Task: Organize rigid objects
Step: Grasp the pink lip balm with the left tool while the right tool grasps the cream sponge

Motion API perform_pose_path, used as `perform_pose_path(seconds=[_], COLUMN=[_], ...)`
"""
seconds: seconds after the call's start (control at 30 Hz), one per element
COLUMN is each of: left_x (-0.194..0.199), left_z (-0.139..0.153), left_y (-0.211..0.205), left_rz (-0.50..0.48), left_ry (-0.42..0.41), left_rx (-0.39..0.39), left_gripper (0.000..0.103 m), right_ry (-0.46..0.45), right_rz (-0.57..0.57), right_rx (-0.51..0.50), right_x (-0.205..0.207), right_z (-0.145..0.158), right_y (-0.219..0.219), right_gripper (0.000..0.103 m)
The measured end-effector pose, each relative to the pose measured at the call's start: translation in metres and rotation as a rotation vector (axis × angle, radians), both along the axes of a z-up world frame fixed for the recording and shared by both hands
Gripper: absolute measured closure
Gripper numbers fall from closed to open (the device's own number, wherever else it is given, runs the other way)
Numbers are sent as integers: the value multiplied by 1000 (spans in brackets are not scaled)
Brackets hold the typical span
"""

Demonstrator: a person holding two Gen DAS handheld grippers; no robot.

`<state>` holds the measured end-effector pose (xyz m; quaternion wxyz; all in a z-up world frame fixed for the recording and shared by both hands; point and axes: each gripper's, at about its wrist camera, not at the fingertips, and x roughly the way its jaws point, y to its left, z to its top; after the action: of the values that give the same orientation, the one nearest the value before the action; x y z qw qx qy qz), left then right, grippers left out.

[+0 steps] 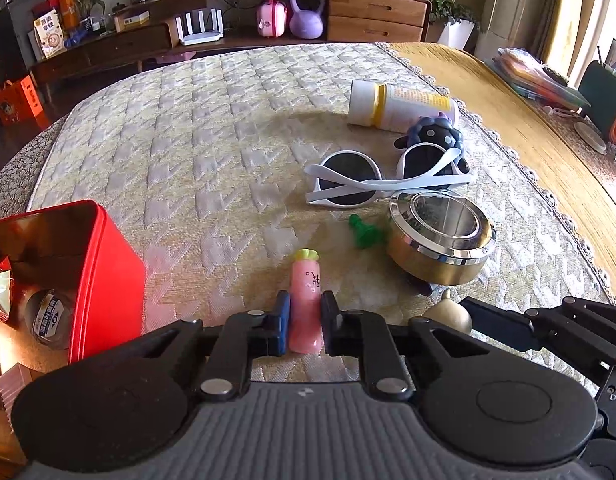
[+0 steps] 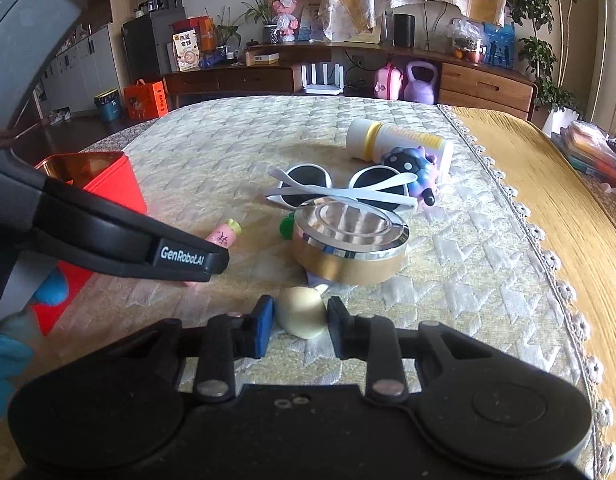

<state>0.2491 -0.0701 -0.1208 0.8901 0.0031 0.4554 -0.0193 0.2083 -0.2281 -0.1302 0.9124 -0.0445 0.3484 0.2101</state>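
Note:
My left gripper point(image 1: 304, 322) is shut on a pink tube with a yellow-green cap point(image 1: 305, 300), low over the quilted mat; the tube also shows in the right wrist view point(image 2: 223, 234) beside the left gripper's arm. My right gripper point(image 2: 299, 326) has its fingers on either side of a cream bell-shaped object point(image 2: 301, 312) lying on the mat, with small gaps on both sides. That object shows in the left wrist view point(image 1: 448, 314). An open red tin box point(image 1: 103, 276) stands at the left, also in the right wrist view point(image 2: 107, 178).
On the mat lie a gold and silver round tin point(image 1: 440, 240), a green pawn-like piece point(image 1: 362, 232), white sunglasses point(image 1: 384, 180), a dark purple toy point(image 1: 432, 134) and a white bottle with a yellow band point(image 1: 400, 106). A yellow tablecloth point(image 1: 528, 120) lies at the right.

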Motion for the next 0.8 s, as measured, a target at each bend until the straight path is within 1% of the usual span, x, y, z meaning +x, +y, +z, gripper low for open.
perform_pose_path(seconds=[0.2, 0.43, 0.53, 0.8], left_x=[-11, -28, -37, -60], left_z=[5, 18, 25, 48], left_y=[6, 15, 21, 34], left_rz=[4, 2, 4, -1], left_ry=[2, 12, 10, 1], left_rx=[-17, -58, -76, -91], left_gripper=[87, 87, 87, 87], right_ry=[1, -15, -22, -42], right_rz=[-1, -6, -10, 0], right_rx=[22, 57, 71, 98], right_x=[-15, -34, -41, -58], right_z=[7, 25, 33, 56], right_y=[1, 1, 1, 7], right_gripper=[75, 75, 75, 75])
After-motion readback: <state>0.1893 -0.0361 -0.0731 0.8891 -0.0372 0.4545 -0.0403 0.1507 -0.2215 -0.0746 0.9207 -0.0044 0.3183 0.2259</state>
